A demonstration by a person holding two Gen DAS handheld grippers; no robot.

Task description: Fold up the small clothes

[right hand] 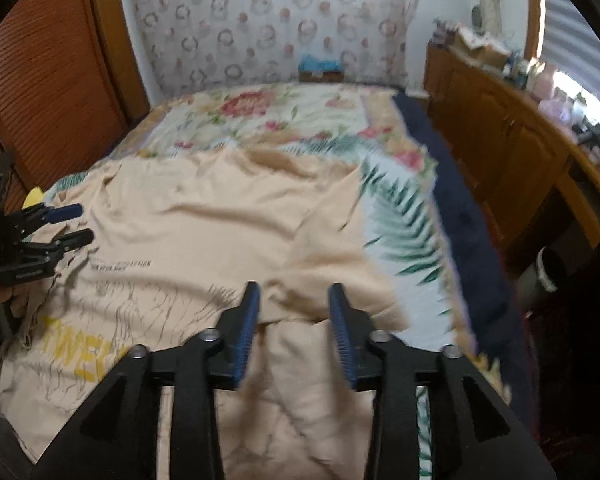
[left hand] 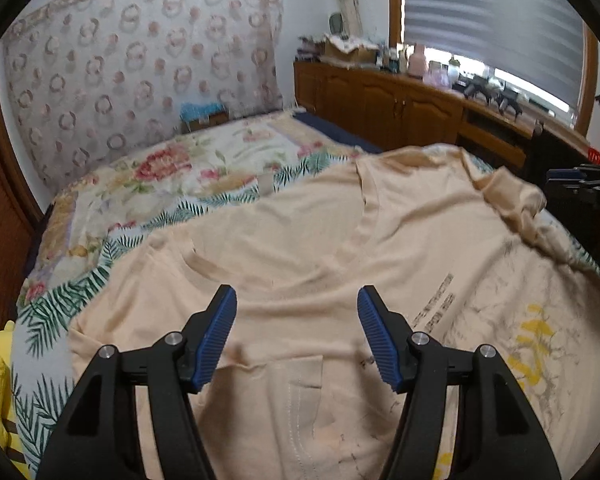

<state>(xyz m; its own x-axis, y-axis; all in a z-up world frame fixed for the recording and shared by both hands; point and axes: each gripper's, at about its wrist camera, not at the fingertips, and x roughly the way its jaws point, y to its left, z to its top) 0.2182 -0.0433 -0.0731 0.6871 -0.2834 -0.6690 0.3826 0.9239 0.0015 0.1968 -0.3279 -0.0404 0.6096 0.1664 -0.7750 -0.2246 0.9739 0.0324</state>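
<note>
shirt (left hand: 300, 216) flat on bed | under left gripper (left hand: 297, 300) | jaws apart

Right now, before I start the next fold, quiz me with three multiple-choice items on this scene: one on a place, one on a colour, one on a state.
1. Where does the peach cotton T-shirt lie?
A. on the floral bedspread
B. on the wooden cabinet
C. on the floor

2. What colour is the large lettering printed on the shirt?
A. red
B. yellow
C. green

3. How do the right tongs stand?
A. shut on a sleeve
B. shut on nothing
C. open, pads apart over the cloth

Answers:
1 A: leaf-and-flower bedding shows around the shirt's edges.
2 B: the right wrist view shows yellow letters near the left tongs.
3 C: a clear gap shows between the blue pads, with fabric beneath and nothing pinched.
</note>
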